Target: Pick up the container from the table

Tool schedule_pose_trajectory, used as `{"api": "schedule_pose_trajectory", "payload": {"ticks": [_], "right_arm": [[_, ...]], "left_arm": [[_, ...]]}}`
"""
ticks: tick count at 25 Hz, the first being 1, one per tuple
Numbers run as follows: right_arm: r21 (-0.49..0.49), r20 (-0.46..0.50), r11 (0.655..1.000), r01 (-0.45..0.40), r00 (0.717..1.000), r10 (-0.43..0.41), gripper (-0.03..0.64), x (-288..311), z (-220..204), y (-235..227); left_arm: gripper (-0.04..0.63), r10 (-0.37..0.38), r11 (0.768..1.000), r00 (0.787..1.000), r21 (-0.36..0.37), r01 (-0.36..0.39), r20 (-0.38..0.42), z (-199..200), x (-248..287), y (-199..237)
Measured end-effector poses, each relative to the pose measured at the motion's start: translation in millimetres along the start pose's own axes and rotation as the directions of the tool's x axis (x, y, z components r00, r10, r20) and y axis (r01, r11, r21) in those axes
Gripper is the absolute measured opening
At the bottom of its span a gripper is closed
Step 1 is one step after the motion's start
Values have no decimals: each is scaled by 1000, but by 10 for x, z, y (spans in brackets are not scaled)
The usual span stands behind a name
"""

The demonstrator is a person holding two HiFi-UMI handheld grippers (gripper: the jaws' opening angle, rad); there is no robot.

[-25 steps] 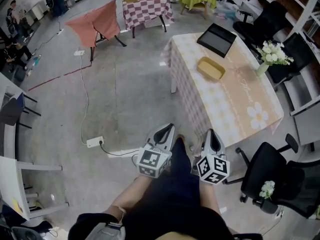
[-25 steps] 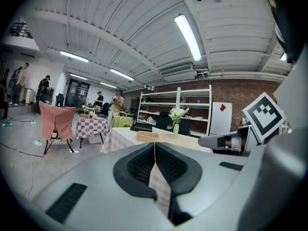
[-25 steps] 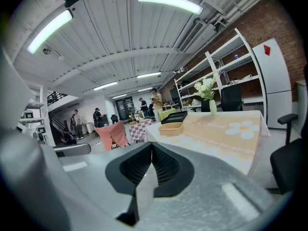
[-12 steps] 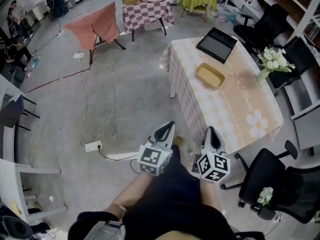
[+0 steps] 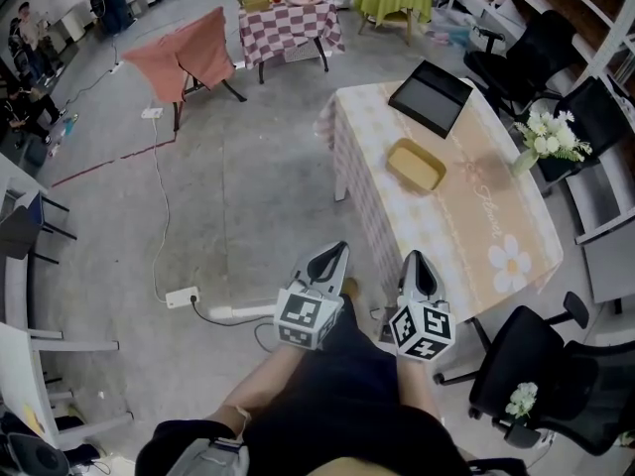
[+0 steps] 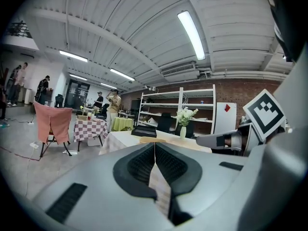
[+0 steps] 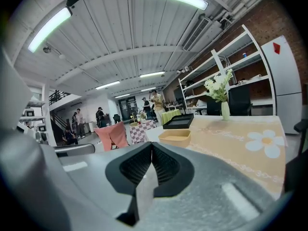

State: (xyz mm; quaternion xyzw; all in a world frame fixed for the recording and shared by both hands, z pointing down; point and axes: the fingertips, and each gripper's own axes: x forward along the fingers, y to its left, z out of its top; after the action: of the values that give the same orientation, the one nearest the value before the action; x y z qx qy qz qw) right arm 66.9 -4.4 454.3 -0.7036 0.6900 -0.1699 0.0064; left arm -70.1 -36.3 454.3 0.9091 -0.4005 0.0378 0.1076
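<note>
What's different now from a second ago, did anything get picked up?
The person has walked a little nearer the table: it and the yellow container sit lower in the head view. Nothing was grasped or released. The left gripper and right gripper stay shut, empty, side by side; the container lies untouched on the table.

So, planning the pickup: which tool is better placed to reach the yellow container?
Right, probably. The right tool sits nearer the table, the yellow container ahead of it; the left tool is over the floor, farther off. Both are shut, empty.
</note>
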Motion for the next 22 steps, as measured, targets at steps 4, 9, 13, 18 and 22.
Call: {"api": "schedule_pose_trajectory", "payload": {"ticks": [4,9,13,18,22], "right_arm": [[7,-10,1000,3,1000,-2,5,190,41,-81],[11,-7,1000,5,1000,-5,5,428,161,-158],[18,-5,1000,15,1000,-15,5,631,260,-252],[30,-4,999,25,1000,-25,5,892,361,-379],[39,-1,999,30,1000,-30,5,1073,433,-435]], "left_arm": [[12,0,1000,1000,-1,0,-10,19,199,58],[12,-8,1000,1000,-4,8,-16,82,465,135],[12,-13,1000,1000,1,13,-27,132,691,197],[12,-12,1000,1000,14,13,-24,237,960,292],[12,-15,1000,999,21,16,-31,306,1120,364]]}}
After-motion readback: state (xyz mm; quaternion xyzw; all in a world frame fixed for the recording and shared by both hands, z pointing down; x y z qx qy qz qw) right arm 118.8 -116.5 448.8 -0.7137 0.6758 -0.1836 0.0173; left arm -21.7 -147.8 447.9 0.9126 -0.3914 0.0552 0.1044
